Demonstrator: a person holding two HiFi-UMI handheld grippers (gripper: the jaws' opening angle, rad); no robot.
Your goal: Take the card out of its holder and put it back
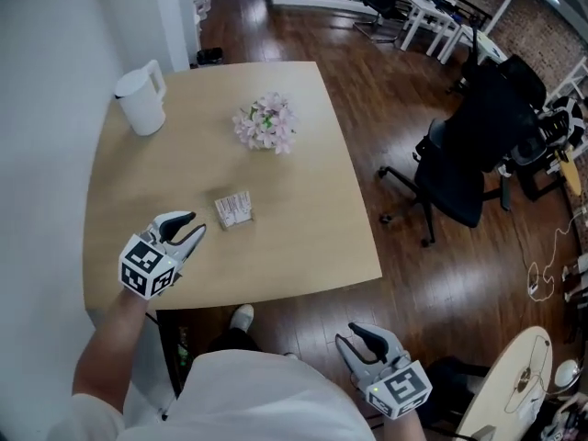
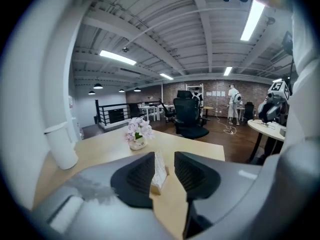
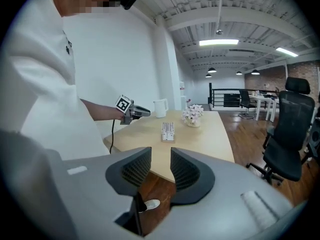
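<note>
A small wooden holder (image 1: 235,212) with a white printed card (image 2: 160,166) standing in it sits on the light wooden table (image 1: 303,246), near the front middle. My left gripper (image 1: 196,225) hovers just left of the holder, pointing at it. In the left gripper view its jaws (image 2: 164,157) stand open, and the card and holder show in the gap a little beyond the tips, untouched. My right gripper (image 1: 350,336) hangs off the table's front edge beside the person's body, open (image 3: 161,152) and empty. The holder (image 3: 168,131) shows far ahead of it.
A white jug (image 1: 142,99) stands at the table's far left corner and a small pot of pink flowers (image 1: 266,124) at the far middle. A black office chair (image 1: 469,168) is on the wooden floor to the right. A round white table (image 1: 514,384) is at the lower right.
</note>
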